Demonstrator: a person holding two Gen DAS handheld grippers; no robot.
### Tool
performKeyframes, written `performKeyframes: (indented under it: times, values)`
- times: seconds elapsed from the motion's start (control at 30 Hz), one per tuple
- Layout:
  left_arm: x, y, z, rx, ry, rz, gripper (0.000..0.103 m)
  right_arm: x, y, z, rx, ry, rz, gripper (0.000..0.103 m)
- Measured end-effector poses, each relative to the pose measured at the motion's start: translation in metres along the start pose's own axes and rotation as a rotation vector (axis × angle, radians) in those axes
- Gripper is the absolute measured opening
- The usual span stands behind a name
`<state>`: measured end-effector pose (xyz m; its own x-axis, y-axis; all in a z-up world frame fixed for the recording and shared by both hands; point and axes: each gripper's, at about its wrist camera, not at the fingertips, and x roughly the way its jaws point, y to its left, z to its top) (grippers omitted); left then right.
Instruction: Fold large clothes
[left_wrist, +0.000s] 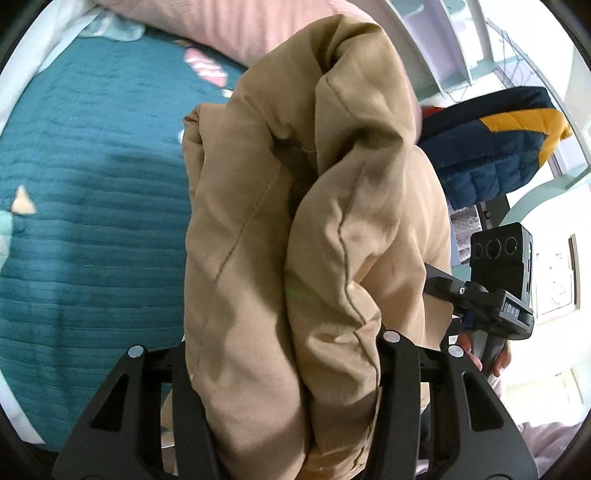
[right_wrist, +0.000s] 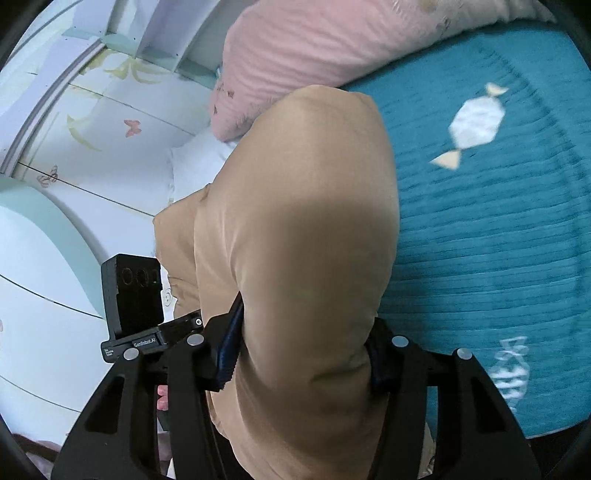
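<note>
Tan padded garment (left_wrist: 295, 221), bunched into thick folds, sits clamped in the left gripper (left_wrist: 291, 369), whose black fingers (left_wrist: 192, 398) press into the fabric from both sides. In the right wrist view the same tan garment (right_wrist: 295, 240) bulges up between the fingers of the right gripper (right_wrist: 303, 354), which is likewise closed on it, the blue pads (right_wrist: 231, 354) biting into the cloth. Both grippers hold the bundle above the bed, clear of the teal quilted bedspread (left_wrist: 81, 240). The right gripper's body and camera block (left_wrist: 498, 266) show just beside the garment at the right of the left wrist view, with a person's fingers (left_wrist: 472, 354) around its handle. A pink pillow (right_wrist: 314, 51) lies at the head edge of the bed, beyond the bundle. The bedspread carries pale candy-shaped patches (right_wrist: 472, 125). A navy and yellow quilted item (left_wrist: 495, 144) hangs off the bed's side, past the garment. White cabinet panels painted with butterflies (right_wrist: 110, 122) stand beside the bed.
</note>
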<state>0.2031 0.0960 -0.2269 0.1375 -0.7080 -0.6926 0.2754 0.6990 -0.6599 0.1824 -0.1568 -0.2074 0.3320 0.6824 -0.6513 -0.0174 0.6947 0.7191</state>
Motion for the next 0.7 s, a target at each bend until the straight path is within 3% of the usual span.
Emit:
performKeyframes:
  times: [0.3,0.7]
  values:
    - [0.053,-0.086,0.0,0.069,0.009,-0.028,0.047,-0.094,-0.034,0.008,-0.014,-0.1,-0.062,0.05]
    - [0.181,-0.234,0.0,0.222,0.08,-0.021,0.047,-0.225,-0.123,0.014,0.009,-0.166,-0.14,0.05]
